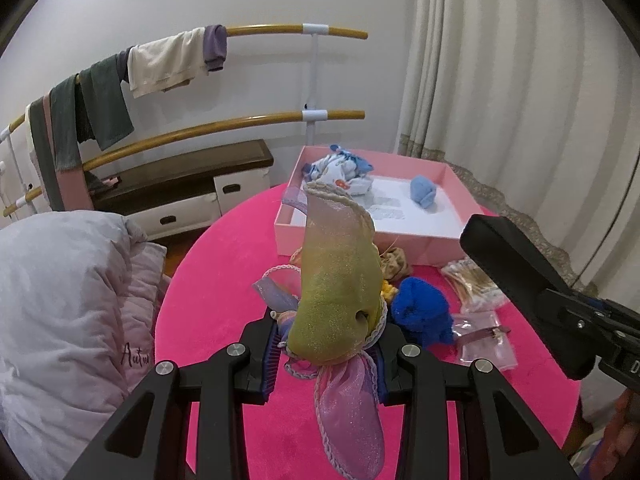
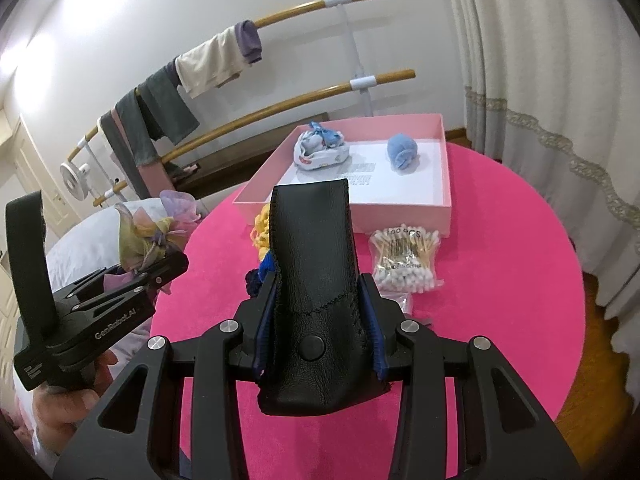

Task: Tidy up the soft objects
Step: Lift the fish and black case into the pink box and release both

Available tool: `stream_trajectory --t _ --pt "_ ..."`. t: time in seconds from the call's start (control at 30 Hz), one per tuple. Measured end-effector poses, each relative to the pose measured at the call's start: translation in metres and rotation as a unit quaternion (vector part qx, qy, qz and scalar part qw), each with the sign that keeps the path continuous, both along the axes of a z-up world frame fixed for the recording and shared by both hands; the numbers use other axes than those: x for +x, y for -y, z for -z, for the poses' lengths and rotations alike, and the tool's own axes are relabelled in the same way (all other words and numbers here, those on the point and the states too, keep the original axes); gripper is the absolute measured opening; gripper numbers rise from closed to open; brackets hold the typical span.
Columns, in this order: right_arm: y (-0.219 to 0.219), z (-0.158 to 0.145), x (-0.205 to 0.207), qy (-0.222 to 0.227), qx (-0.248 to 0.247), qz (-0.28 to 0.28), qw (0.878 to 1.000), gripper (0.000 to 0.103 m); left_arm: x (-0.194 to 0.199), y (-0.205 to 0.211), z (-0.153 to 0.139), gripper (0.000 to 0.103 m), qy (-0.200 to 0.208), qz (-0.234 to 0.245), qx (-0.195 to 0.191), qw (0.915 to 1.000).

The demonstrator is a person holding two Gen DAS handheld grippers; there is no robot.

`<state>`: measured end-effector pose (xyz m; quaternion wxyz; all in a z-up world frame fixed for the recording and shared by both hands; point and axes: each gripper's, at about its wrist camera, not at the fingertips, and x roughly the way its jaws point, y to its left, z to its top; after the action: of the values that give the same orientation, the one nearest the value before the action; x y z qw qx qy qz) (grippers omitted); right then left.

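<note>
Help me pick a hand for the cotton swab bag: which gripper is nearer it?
Right. The right gripper, shut on a black leather pouch, hangs just beside the cotton swab bag. The left gripper, holding a sheer scrunchie, is off past the table's far edge.

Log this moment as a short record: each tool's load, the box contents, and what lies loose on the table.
left tool: shut on sheer yellow-green and lilac organza scrunchie
right tool: shut on black leather pouch
pink shallow cardboard box: printed white fabric bundle, light blue rolled sock
round pink table: royal blue fuzzy bundle, clear bag of cotton swabs
</note>
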<state>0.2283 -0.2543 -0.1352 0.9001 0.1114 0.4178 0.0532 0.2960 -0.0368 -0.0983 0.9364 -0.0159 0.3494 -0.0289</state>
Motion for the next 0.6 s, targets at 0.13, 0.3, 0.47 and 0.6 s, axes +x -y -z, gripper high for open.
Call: stream_trajectory --t 0.13,0.3,0.47,0.6 --pt "0.002 -0.002 -0.002 0.004 0.000 0.003 1.000 0.036 -0.008 0.001 -0.007 0.033 0.005 0.001 0.000 1.0000" --pt "0.007 -0.005 0.002 0.009 -0.003 0.008 1.000 0.036 -0.007 0.000 -0.013 0.033 0.007 0.002 -0.002 1.0000" --pt "0.012 -0.014 0.016 0.019 -0.010 0.009 1.000 0.036 -0.002 0.000 -0.019 0.033 0.014 0.006 -0.006 0.9999" --pt "0.014 -0.021 0.032 0.026 -0.016 0.007 1.000 0.036 0.011 0.001 -0.031 0.033 0.024 0.009 -0.006 0.9996"
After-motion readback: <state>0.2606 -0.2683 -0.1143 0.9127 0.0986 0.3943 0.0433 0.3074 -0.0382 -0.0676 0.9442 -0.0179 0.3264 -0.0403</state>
